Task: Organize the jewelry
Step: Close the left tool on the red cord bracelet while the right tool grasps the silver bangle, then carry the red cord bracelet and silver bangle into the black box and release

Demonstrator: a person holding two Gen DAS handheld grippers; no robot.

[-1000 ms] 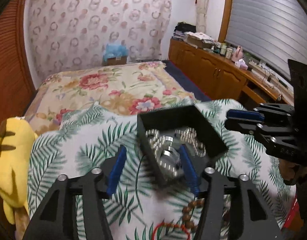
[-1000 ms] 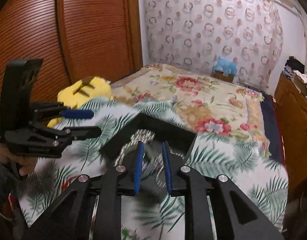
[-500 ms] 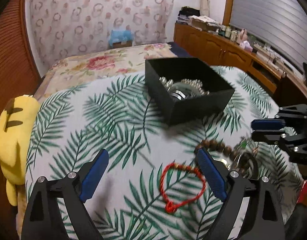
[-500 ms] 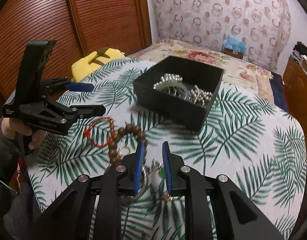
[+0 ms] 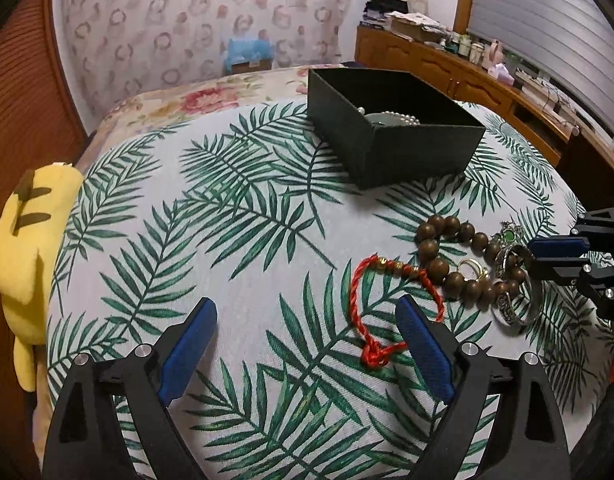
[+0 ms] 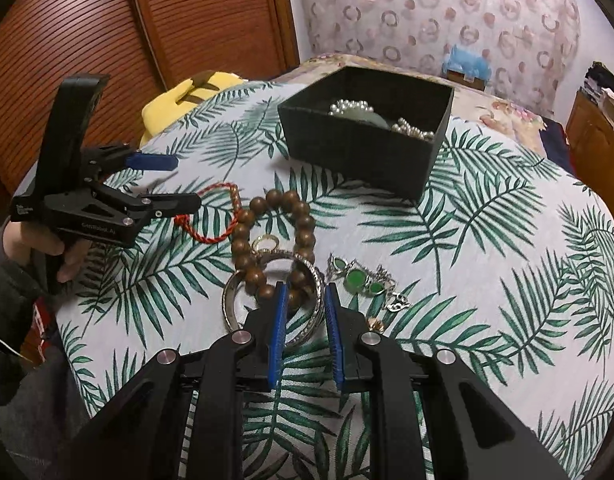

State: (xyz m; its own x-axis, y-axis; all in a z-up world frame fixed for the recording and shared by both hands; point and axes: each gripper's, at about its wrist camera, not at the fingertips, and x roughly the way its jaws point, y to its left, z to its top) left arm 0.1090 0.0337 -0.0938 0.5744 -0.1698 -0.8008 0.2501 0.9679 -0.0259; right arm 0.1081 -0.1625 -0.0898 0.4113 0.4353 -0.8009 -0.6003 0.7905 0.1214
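A black box [image 5: 395, 136] [image 6: 367, 148] holds pearls and a green piece. Loose on the leaf-print cloth lie a red cord bracelet [image 5: 383, 300] [image 6: 211, 216], a brown wooden bead bracelet [image 5: 463, 256] [image 6: 275, 240], a silver bangle [image 5: 515, 300] [image 6: 275, 300], a gold ring [image 6: 265, 245] and a green-stone piece [image 6: 357, 278]. My left gripper [image 5: 307, 328] is open wide and empty; its right finger sits just over the red cord. My right gripper [image 6: 304, 296] is open a little, its tips astride the bangle's edge and the beads.
A yellow plush toy [image 5: 23, 248] lies at the cloth's left edge. A wooden wardrobe [image 6: 107, 40] stands to the left, a cabinet [image 5: 467, 76] with clutter to the right. A flowered bed [image 5: 211, 96] lies behind the box.
Both grippers have drawn back from the box and come down over the loose jewelry. The left gripper has opened wider. The right gripper's gap has stayed narrow.
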